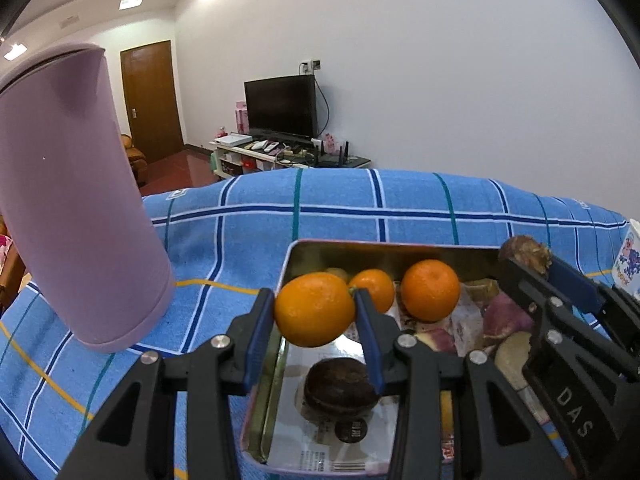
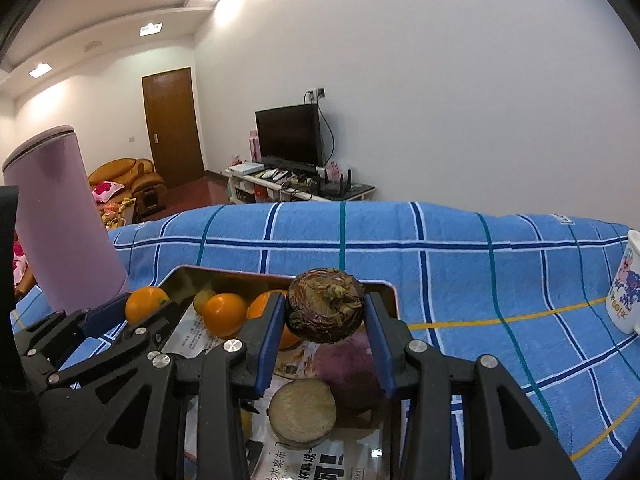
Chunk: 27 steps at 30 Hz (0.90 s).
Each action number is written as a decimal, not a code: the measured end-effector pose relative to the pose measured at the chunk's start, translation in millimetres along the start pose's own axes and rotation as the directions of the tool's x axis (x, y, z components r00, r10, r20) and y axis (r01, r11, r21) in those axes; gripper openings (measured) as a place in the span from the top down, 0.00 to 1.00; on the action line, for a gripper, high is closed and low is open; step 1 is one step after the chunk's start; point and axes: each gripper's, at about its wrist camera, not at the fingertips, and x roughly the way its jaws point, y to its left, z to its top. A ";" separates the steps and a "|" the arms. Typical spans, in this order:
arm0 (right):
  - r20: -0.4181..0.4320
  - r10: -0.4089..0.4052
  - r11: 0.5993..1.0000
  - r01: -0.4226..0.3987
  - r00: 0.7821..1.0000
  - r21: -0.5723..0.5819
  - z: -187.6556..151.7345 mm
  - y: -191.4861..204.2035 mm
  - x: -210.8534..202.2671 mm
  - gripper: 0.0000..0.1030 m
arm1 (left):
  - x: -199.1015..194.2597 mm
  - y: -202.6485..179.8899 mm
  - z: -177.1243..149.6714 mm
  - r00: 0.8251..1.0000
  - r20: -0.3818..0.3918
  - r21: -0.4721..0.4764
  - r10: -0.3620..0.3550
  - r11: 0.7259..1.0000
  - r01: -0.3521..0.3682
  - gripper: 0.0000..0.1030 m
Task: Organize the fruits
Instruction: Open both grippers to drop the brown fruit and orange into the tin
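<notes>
A metal tin (image 1: 292, 258) (image 2: 182, 274) lined with newspaper lies on the blue checked cloth. My left gripper (image 1: 315, 310) is shut on an orange (image 1: 314, 308) held over the tin's left rim. My right gripper (image 2: 325, 308) is shut on a dark brown round tuber (image 2: 325, 305) (image 1: 525, 253) above the tin's far right side. Two more oranges (image 1: 430, 290) (image 2: 224, 314) rest at the tin's far end. A dark brown round fruit (image 1: 340, 386) lies in the tin below the left gripper. Purple tubers (image 1: 506, 314) (image 2: 352, 364) and a cut pale slice (image 2: 302, 410) fill the right side.
A tall pink cylinder (image 1: 68, 196) (image 2: 60, 220) stands on the cloth left of the tin. A white printed mug (image 2: 624, 288) (image 1: 630, 256) sits at the right edge. Blue checked cloth (image 2: 480, 280) stretches behind and to the right of the tin.
</notes>
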 end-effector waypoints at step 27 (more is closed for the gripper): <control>-0.072 0.098 0.995 -0.096 0.993 0.021 -3.7 -5.0 9.9 0.54 | -5.7 1.0 -6.4 0.999 -0.019 -0.002 -0.035 0.999 0.035 0.55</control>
